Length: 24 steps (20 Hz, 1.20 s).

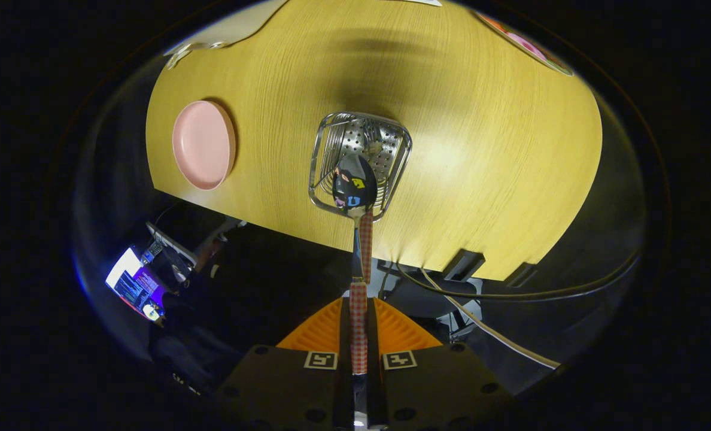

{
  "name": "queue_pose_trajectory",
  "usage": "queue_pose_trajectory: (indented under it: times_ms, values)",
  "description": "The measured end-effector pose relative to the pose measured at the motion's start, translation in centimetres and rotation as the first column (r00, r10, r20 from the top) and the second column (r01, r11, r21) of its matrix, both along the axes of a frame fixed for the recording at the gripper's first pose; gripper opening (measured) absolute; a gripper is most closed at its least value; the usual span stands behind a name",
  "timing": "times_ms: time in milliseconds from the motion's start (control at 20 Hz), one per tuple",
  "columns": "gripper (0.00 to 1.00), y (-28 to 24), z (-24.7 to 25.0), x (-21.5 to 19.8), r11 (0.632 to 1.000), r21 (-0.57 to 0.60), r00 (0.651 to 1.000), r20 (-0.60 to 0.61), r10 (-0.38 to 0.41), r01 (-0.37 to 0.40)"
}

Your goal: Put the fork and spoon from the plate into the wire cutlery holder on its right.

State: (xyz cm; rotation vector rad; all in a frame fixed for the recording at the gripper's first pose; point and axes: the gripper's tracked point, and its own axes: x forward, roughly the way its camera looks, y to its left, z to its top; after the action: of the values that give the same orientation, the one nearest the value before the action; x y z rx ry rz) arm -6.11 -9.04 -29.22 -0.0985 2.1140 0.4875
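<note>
Pale wooden tabletop [481,149] beneath: gripper [358,335] clenched on the checked-handled steel spoon [355,185], bowl over the wire cutlery holder [358,161] at frame centre; misaligned release would likely strike its rim.

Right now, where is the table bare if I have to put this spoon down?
Gripper shut on spoon over the wire holder. Bare table lies beyond and right of it, and between it and the pink plate.

Plate [203,145]: pink. Table [481,155]: yellow wood grain. Holder [360,163]: silver wire, perforated base. Spoon [355,190]: shiny bowl, red-checked handle.
</note>
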Motion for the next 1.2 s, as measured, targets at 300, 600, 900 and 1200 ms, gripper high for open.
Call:
queue_pose_trajectory:
  times_ms: [300, 600, 900, 1200]
  values:
    - [0.15, 0.0, -1.6, 1.8, 0.998, -0.038, 0.996, -0.067, 0.05, -0.053]
    - [0.16, 0.5, -2.0, 2.6, 0.998, -0.015, 0.996, -0.057, 0.064, -0.065]
    - [0.26, 1.1, -1.6, 3.7, 0.999, 0.037, 0.998, 0.059, 0.003, -0.005]
    - [0.65, 2.2, -0.2, 4.5, 0.984, 0.153, 0.945, 0.298, -0.137, 0.094]
